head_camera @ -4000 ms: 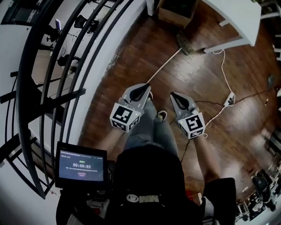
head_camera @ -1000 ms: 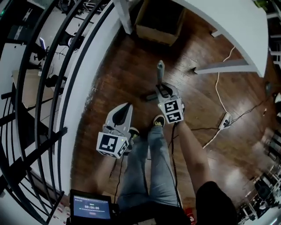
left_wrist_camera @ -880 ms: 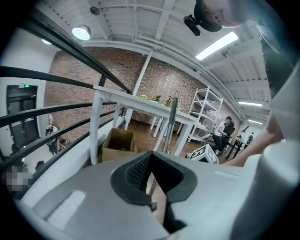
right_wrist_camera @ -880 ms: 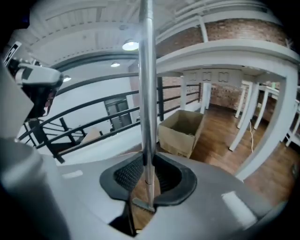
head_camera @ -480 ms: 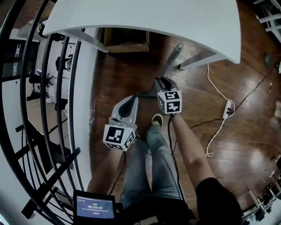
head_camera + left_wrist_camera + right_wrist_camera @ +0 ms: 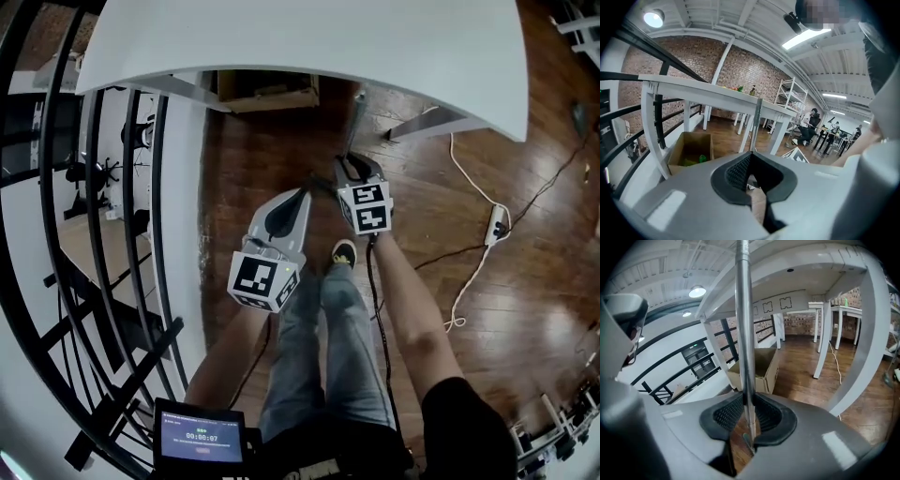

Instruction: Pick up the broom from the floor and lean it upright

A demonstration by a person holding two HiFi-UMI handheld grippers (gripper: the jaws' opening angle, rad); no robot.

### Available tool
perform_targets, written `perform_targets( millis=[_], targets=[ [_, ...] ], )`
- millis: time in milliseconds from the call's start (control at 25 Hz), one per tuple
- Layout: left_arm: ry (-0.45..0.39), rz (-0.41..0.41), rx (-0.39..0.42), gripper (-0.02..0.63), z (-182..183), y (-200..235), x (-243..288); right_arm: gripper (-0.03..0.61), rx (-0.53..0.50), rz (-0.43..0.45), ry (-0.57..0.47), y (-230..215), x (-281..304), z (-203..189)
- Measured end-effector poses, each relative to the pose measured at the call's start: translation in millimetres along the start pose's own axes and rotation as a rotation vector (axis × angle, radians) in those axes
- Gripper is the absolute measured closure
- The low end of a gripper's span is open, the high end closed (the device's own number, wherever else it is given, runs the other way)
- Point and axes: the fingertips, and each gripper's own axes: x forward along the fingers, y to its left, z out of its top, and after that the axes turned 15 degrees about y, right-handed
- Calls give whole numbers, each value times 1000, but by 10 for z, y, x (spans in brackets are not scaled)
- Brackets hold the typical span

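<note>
Two grippers, head view: right gripper [image 6: 349, 167] grips the broom [image 6: 355, 120], upright by the table [image 6: 281, 37] edge.
Left gripper view: left gripper [image 6: 751, 154] closed, empty; broom [image 6: 757, 122] stands ahead.
Right gripper view: jaws clamped on broom [image 6: 744, 333], long axis vertical.

There are two grippers, the left gripper [image 6: 302, 195] and the right gripper [image 6: 349, 162]. There are two cubes with black squares, the left cube [image 6: 263, 274] and the right cube [image 6: 366, 208]. There is one broom [image 6: 356, 117]. There is one cardboard box [image 6: 267, 92] at the far edge of the floor [image 6: 441, 169]. One big white table [image 6: 309, 37] shows from above. One power strip [image 6: 497, 225] lies on the floor. There is one small screen [image 6: 200, 437] and one shoe [image 6: 343, 253].
</note>
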Motion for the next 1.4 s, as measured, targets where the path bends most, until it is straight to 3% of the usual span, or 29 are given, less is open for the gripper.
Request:
perform_targets(
  millis=[320,880,1400],
  targets=[
    [76,-37,9,601,-256,144,106,494,-19,55,-20,-110,144,61],
    [75,-23,-7,601,-346,363,174,486,-72,15,-50,-188,265,91],
    [83,-15,-9,601,-403,436,140,467,-57,-23,-51,-207,260,83]
  ],
)
